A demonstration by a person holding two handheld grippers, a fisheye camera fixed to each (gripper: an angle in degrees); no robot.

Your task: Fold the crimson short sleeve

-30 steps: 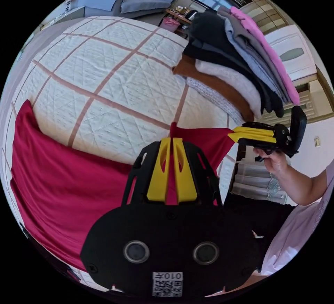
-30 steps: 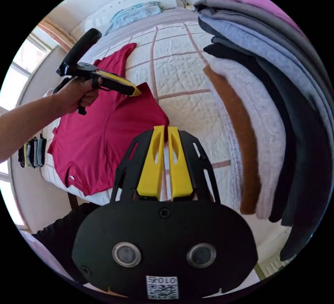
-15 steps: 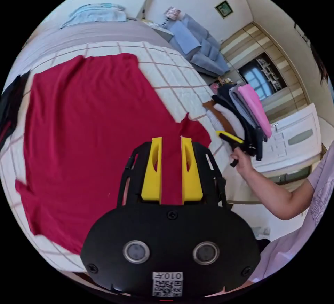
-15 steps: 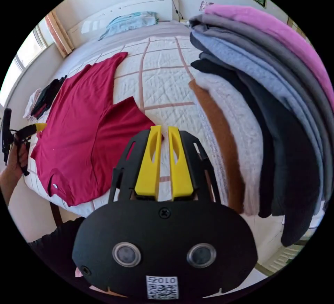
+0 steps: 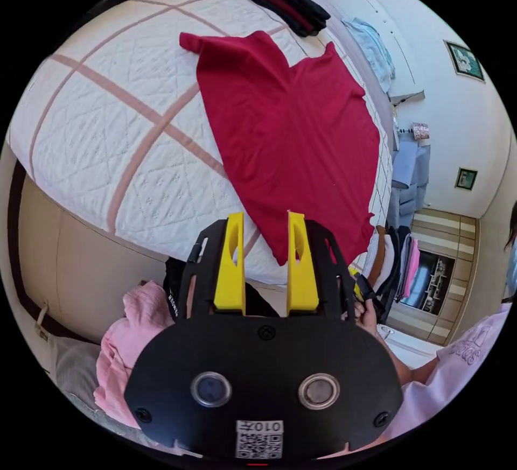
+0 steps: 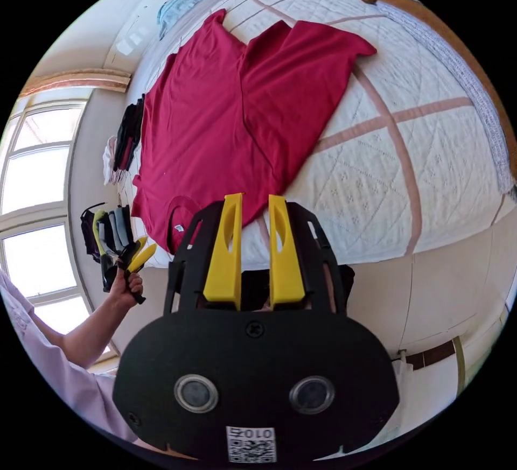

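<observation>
White quilted bedspread with pinkish stripes (image 5: 107, 131) covers the bed, and the crimson short-sleeve shirt (image 5: 291, 131) lies flat on it, one side panel already turned over the body, collar near the bed's near edge. Both grippers hang off that edge, touching nothing: the left gripper (image 5: 265, 265) spread, the right gripper (image 6: 252, 254) spread too. From each, the shirt's long axis runs away across the bed. I'd judge the left nearer the unfolded side.
</observation>
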